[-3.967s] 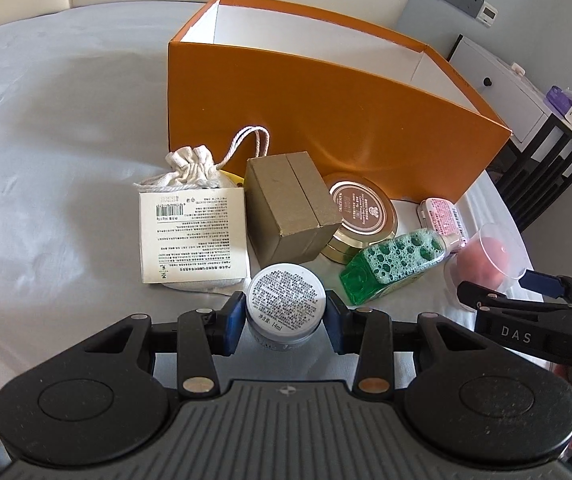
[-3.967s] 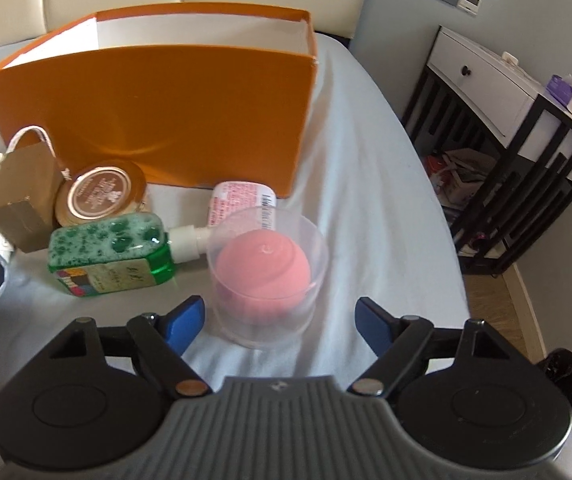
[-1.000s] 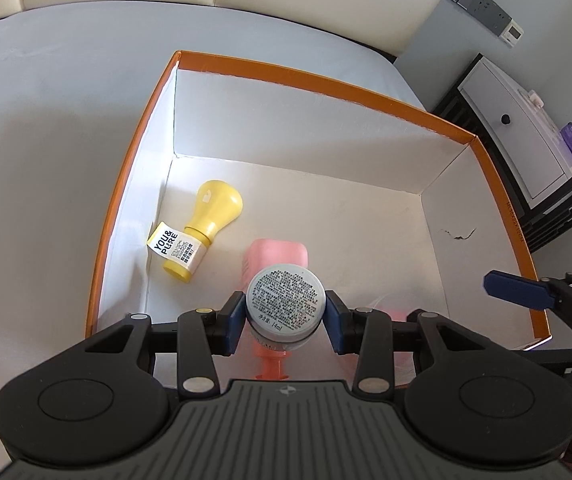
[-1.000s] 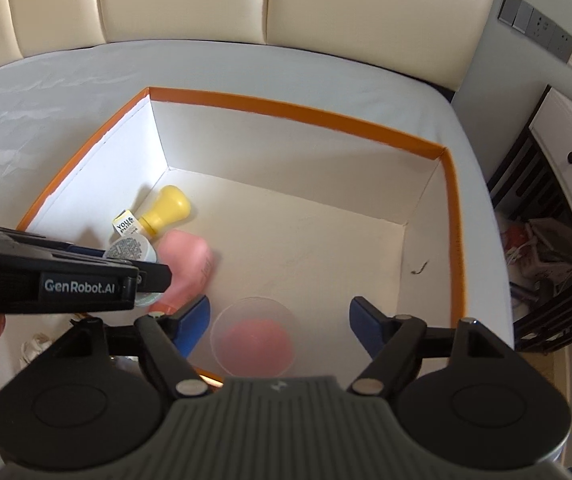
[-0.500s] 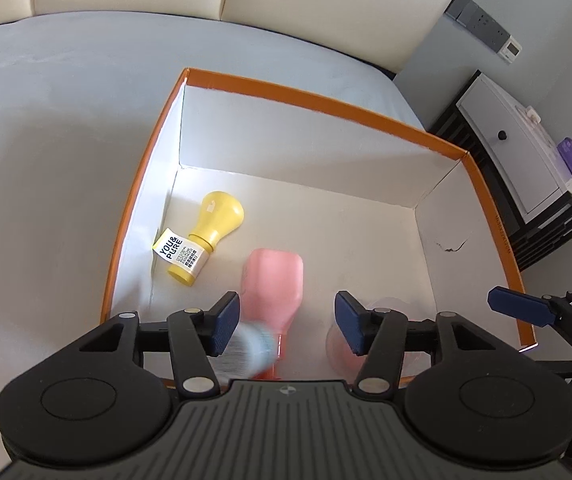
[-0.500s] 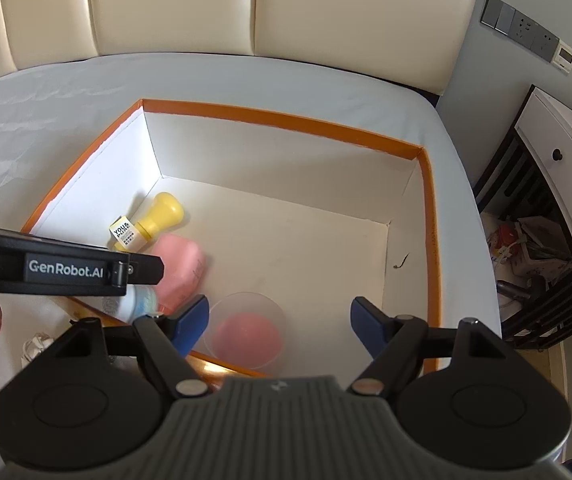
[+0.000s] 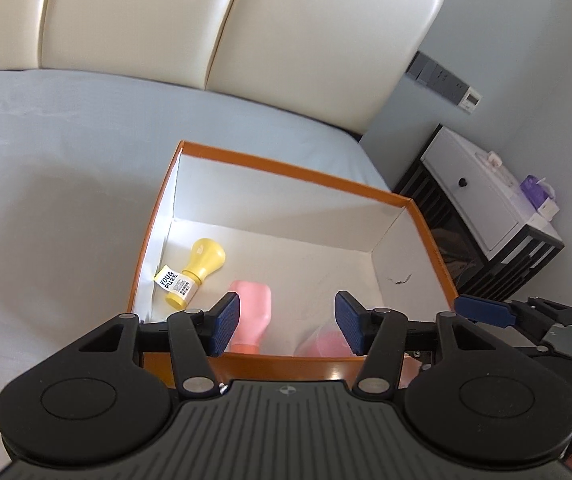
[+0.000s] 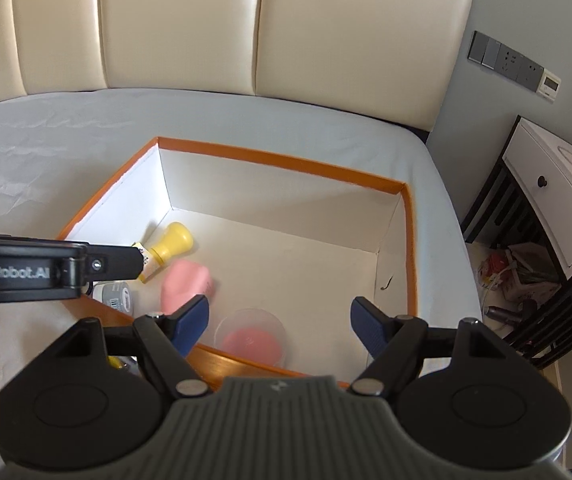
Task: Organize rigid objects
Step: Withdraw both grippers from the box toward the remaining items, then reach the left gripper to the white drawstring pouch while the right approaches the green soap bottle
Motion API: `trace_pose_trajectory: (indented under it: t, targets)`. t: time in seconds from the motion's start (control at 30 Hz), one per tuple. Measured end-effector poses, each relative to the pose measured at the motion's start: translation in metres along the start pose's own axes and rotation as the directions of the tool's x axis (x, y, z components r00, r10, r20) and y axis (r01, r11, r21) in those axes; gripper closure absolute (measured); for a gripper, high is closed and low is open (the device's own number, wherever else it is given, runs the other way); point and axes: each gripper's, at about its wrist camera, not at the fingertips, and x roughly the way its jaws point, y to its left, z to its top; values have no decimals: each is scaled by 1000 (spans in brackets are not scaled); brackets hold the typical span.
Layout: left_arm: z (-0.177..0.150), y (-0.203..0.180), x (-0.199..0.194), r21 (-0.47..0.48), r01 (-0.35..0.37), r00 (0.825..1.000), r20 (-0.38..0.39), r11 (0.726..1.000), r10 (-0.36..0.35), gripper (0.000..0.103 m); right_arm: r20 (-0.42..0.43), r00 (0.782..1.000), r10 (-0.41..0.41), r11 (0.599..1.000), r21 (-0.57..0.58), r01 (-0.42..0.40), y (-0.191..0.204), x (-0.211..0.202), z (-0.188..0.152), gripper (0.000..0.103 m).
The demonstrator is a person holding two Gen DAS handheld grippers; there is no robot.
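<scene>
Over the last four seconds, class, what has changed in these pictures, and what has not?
The left gripper released the white jar into the orange box; the right gripper dropped the clear cup there. Both are now open. The yellow bottle stayed.

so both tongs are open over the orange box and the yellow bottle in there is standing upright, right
Not quite. The yellow bottle lies on its side on the floor of the orange box, near the left wall, as the left wrist view shows. The rest holds: the left tongs and the right tongs are both open over the box.
</scene>
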Motion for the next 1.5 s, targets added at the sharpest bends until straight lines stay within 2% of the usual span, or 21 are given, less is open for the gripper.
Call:
trace_pose_trajectory:
  t: [0.2, 0.37, 0.5, 0.63, 0.83, 0.97, 1.2, 1.43, 1.5]
  targets:
    - [-16, -9, -34, 40, 9, 996, 91, 999, -13, 39, 61, 998, -7, 1000, 9, 6, -2, -24, -12, 26]
    - [-37, -10, -53, 50, 24, 995, 100, 998, -29, 39, 87, 996, -9, 999, 34, 6, -2, -39, -30, 26]
    - [-52, -5, -60, 38, 1, 996, 86, 999, -5, 39, 85, 996, -10, 998, 60, 5, 2, -46, -51, 26]
    - [-64, 2, -64, 22, -26, 998, 59, 999, 25, 39, 48, 999, 4, 995, 95, -8, 6, -45, -74, 26]
    - [-89, 15, -56, 2, -96, 994, -46, 995, 96, 39, -35, 999, 8, 992, 123, -4, 17, -37, -107, 26]
    - [-107, 30, -53, -53, -119, 990, -89, 992, 114, 39, -78, 997, 27, 987, 159, -15, 21, -31, -122, 26]
    - [-129, 48, -55, -133, -66, 995, -80, 989, 56, 39, -104, 994, 42, 984, 175, -24, 34, -22, -136, 27]
    - [-144, 41, -45, -79, -24, 997, -78, 997, 18, 38, -112, 992, 52, 982, 185, -31, 43, -14, -145, 28]
    - [-144, 39, -43, -70, -35, 996, -81, 997, 29, 37, -109, 993, 42, 985, 174, -22, 43, -14, -145, 28]
